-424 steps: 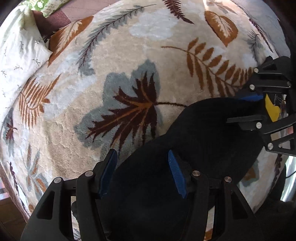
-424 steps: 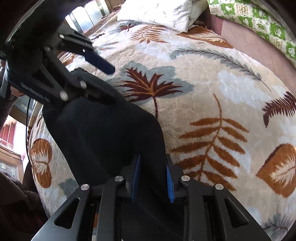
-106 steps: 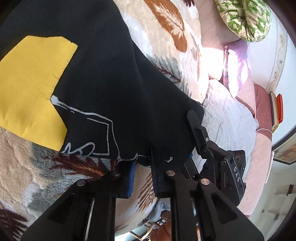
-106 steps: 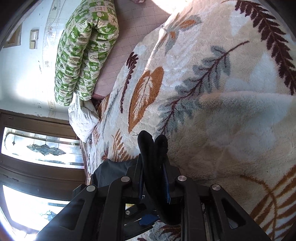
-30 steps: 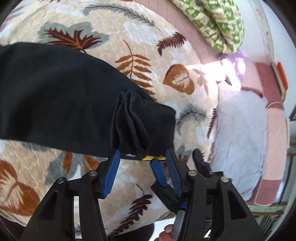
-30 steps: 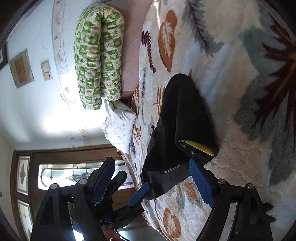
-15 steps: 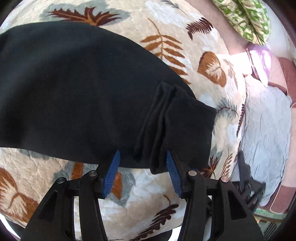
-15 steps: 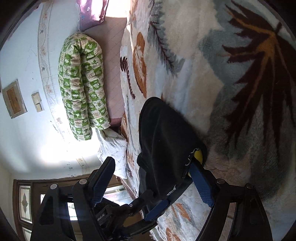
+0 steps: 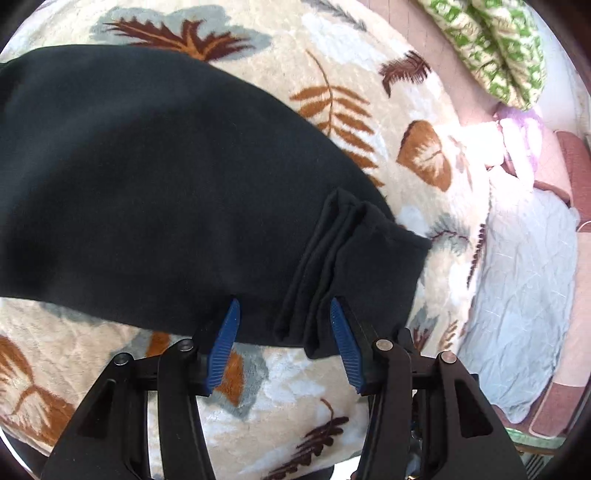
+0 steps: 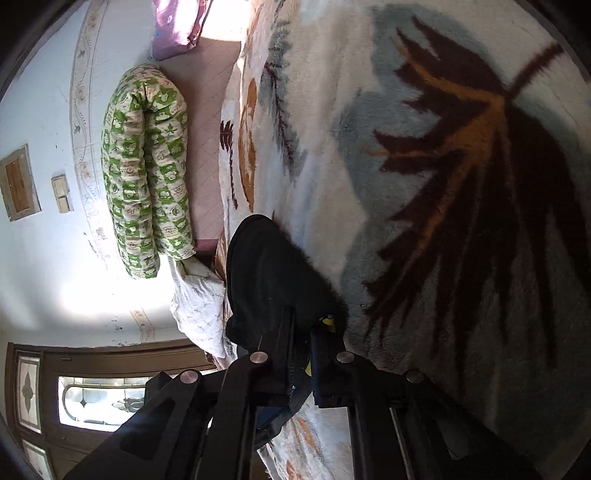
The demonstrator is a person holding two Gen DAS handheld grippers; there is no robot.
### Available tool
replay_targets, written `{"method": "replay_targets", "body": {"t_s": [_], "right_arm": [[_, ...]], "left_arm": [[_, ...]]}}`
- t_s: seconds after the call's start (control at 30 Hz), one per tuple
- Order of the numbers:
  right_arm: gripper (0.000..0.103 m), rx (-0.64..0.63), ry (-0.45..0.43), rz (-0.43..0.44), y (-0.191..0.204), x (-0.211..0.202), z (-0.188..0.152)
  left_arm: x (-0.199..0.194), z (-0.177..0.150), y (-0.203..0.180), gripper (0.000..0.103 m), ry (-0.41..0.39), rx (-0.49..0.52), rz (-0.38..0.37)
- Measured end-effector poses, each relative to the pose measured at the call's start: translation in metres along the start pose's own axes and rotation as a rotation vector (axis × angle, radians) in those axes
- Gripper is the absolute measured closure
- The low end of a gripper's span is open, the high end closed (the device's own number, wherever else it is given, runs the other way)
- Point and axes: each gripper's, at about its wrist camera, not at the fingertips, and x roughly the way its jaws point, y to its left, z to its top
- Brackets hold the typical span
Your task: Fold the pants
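Observation:
The black pants point(image 9: 155, 177) lie spread on the leaf-patterned blanket point(image 9: 369, 74), with a bunched folded end point(image 9: 354, 254) at the right. My left gripper point(image 9: 282, 314) is open, its blue pads on either side of the pants' near edge at the bunched fold. My right gripper point(image 10: 303, 332) is shut on the pants' end point(image 10: 269, 266), where a bit of yellow patch point(image 10: 327, 321) shows between the fingers.
A green patterned bolster point(image 10: 147, 166) lies along the wall, also in the left wrist view point(image 9: 491, 48). A white pillow point(image 10: 199, 299) sits by it. A pale grey quilt point(image 9: 524, 280) lies off the blanket's right edge. A purple cushion point(image 10: 177, 22) is far back.
My right gripper has closed on the pants' end, having been open half a second ago. My left gripper stays open and has moved in a little closer to the pants' edge.

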Motion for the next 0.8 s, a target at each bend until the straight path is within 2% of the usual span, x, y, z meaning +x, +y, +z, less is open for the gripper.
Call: {"method": "replay_targets", "body": {"t_s": [0.1, 0.17, 0.3, 0.37, 0.47, 0.57, 0.63, 0.8], "right_arm": [[0.078, 0.003, 0.028, 0.021, 0.005, -0.010, -0.001], [0.058, -0.001, 0.018, 0.050, 0.011, -0.025, -0.002], [0.050, -0.110, -0.033, 0.106, 0.039, -0.042, 0.008], [0.037, -0.174, -0.011, 0.101, 0.056, -0.031, 0.015], [0.036, -0.266, 0.050, 0.058, 0.071, -0.002, 0.022], [0.036, -0.312, 0.094, -0.007, 0.072, 0.024, 0.026], [0.037, -0.331, 0.099, -0.072, 0.066, 0.036, 0.028], [0.038, -0.384, 0.108, -0.104, 0.069, 0.039, 0.026]], "left_arm": [[-0.018, 0.005, 0.005, 0.053, -0.020, -0.016, -0.057], [-0.024, 0.009, 0.003, 0.053, -0.024, -0.025, -0.087], [-0.017, 0.010, -0.022, 0.053, -0.015, 0.013, -0.083], [-0.010, 0.011, -0.033, 0.053, -0.022, 0.038, -0.060], [0.007, 0.018, -0.044, 0.053, -0.028, 0.062, 0.000], [0.019, 0.024, -0.044, 0.053, -0.059, 0.078, 0.102], [0.028, 0.026, -0.041, 0.053, -0.055, 0.079, 0.104], [0.002, 0.015, -0.034, 0.053, -0.092, 0.095, 0.050]]}}
